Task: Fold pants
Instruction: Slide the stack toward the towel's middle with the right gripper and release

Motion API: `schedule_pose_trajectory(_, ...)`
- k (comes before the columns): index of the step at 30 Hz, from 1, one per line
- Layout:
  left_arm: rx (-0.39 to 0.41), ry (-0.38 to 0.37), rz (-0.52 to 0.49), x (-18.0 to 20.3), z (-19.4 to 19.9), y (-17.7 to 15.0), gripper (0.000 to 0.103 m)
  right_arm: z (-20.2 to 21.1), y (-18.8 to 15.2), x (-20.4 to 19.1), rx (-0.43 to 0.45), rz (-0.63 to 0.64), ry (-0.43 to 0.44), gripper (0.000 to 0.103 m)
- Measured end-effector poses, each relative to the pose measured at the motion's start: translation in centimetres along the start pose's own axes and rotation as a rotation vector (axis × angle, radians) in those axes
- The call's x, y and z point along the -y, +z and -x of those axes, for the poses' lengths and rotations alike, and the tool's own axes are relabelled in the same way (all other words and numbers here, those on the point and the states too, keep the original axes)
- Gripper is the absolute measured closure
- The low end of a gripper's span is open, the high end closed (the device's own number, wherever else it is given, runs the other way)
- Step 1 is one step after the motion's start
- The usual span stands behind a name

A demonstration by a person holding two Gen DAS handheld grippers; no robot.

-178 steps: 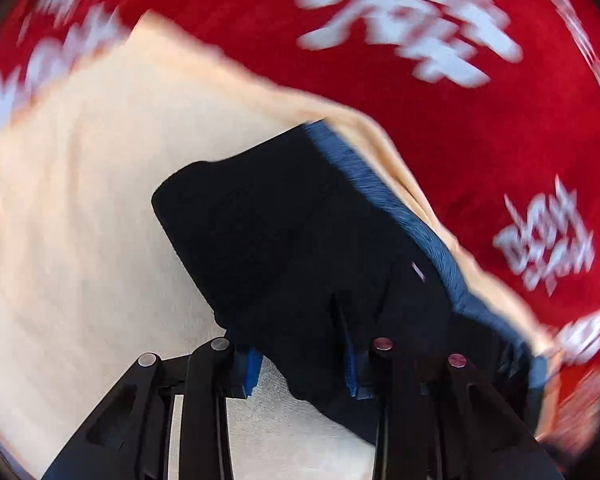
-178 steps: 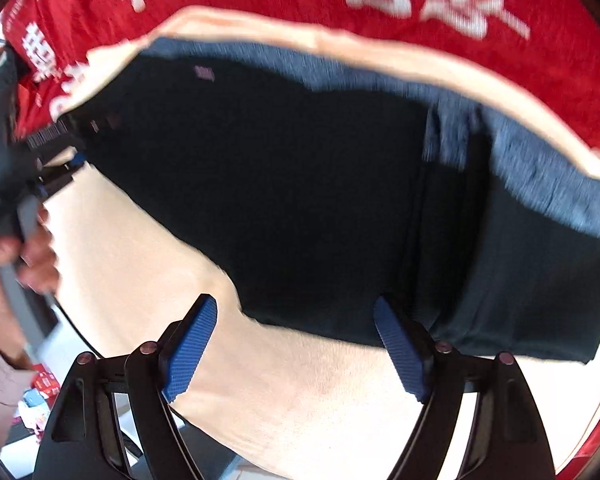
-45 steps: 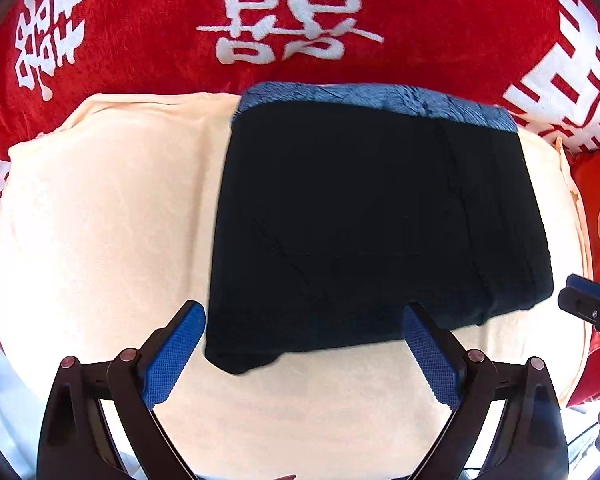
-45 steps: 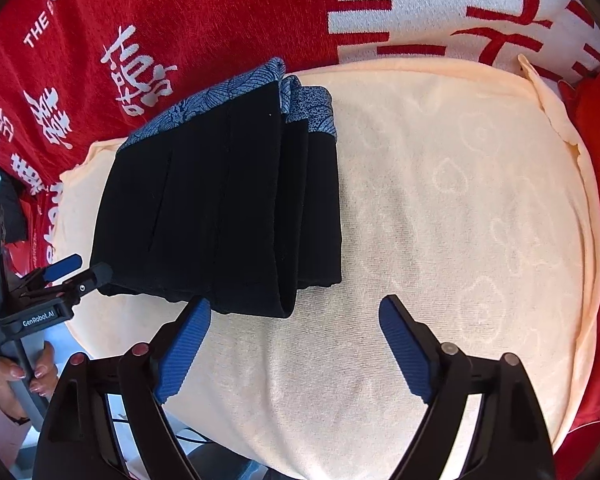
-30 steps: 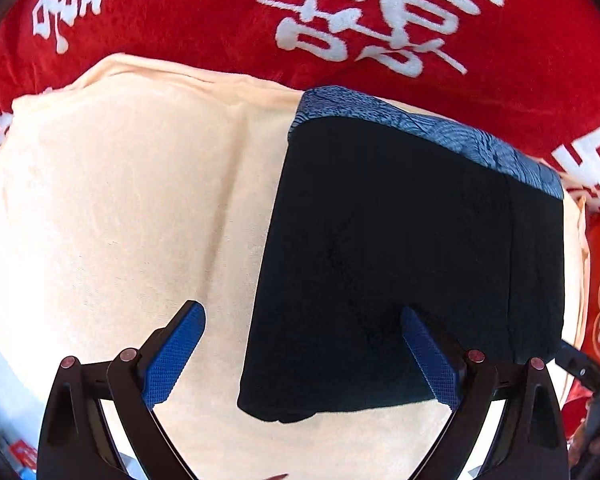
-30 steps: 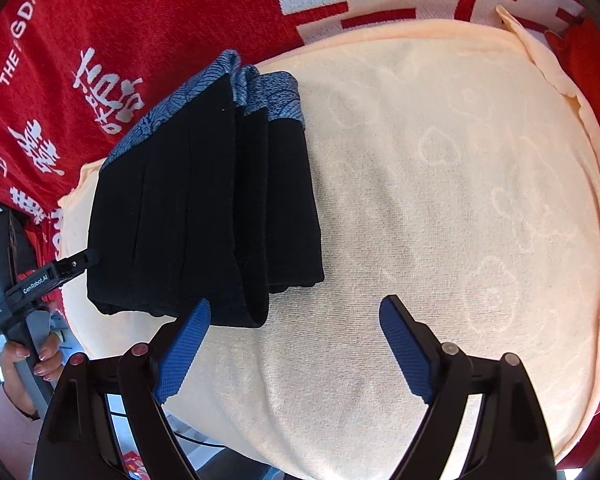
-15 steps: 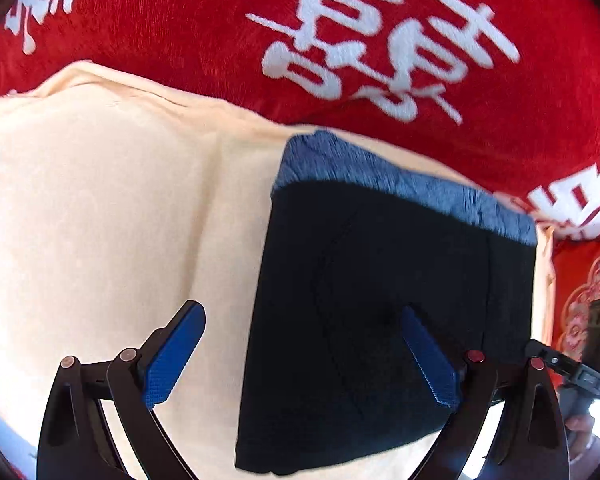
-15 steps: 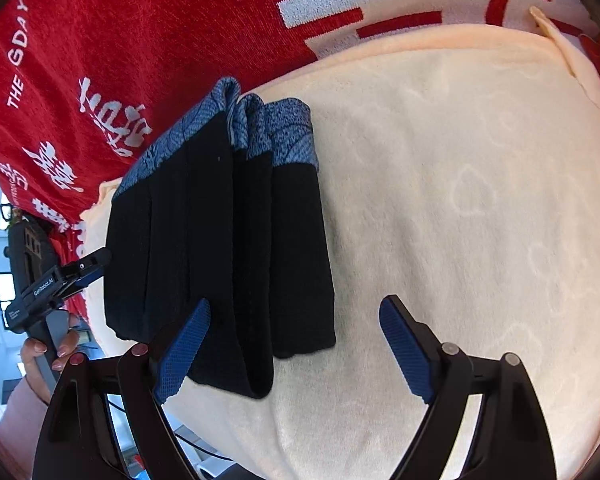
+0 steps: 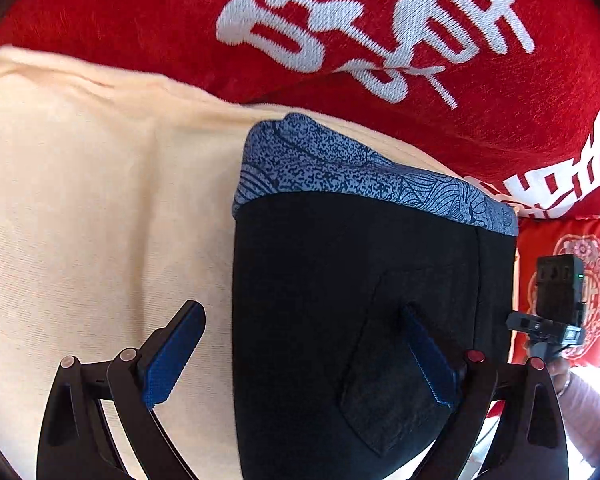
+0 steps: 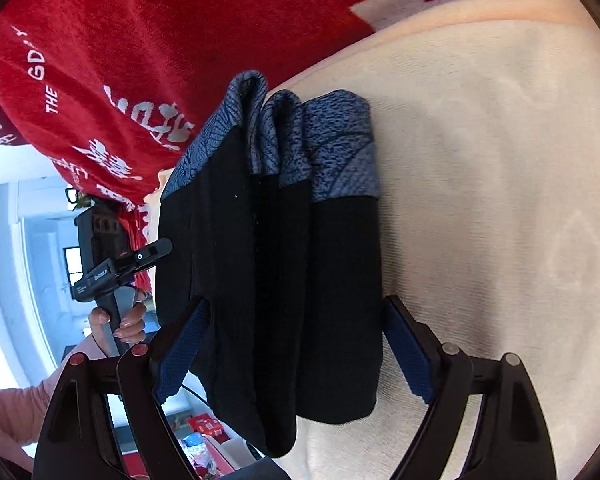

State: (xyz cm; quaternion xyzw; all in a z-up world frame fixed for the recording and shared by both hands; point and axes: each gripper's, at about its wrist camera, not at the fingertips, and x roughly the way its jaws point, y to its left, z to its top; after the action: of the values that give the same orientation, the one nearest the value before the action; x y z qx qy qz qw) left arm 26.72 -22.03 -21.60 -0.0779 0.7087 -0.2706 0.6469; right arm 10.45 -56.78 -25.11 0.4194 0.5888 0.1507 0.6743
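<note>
The pants (image 9: 340, 300) lie folded in a thick black stack on the cream towel (image 9: 80, 200), w/ the blue patterned waistband (image 9: 360, 176) toward the red blanket (image 9: 340, 40) at the top of both views. In the left wrist view the stack fills the centre and lower right; its long axis runs from the bottom of the frame up to the waistband. The left gripper (image 9: 300, 360) is spread wide, holding nothing: one pad over the towel, the other over the black cloth, probably hovering to check or press the stack. In the right wrist view the layers show as vertical bands in the centre, so the folding looks nearly finished. The right gripper (image 10: 296, 356) is also spread wide, its pads either side of the stack's near end, perhaps to square it; contact I cannot tell.
</note>
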Motion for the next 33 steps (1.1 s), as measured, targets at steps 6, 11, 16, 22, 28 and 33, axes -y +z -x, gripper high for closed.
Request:
schedule_pose_trajectory(6,-0.036,-0.056,0.030,-0.8,-1.7,0.3,0.000,-1.0,1.2,1.1,-0.009,-0.039,0.075,0.013)
schedule_pose_trajectory(11,0.030,-0.042,0.005,0.1,-1.4,-0.2,0.009,-1.0,1.6,2.0,-0.001,-0.118,0.111,0.019)
schedule_pose_trajectory(16,0.076,-0.046,-0.022,1.5,0.3,-0.9,0.035,-0.8,1.3,1.1,-0.014,-0.091,0.052,0.040)
schedule_pose_trajectory(22,0.099,-0.025,-0.029,3.0,2.5,-1.9,0.045,0.4,0.8,0.0,0.012,-0.100,0.080,0.054)
schedule_pose_trajectory(28,0.097,-0.008,-0.048,5.3,3.9,-4.2,0.045,1.6,-1.0,-0.9,-0.003,-0.123,0.141,0.055)
schedule_pose_trajectory(33,0.111,0.001,-0.046,6.0,5.7,-7.8,0.045,2.3,-4.0,-2.3,-0.014,-0.112,0.169,0.055)
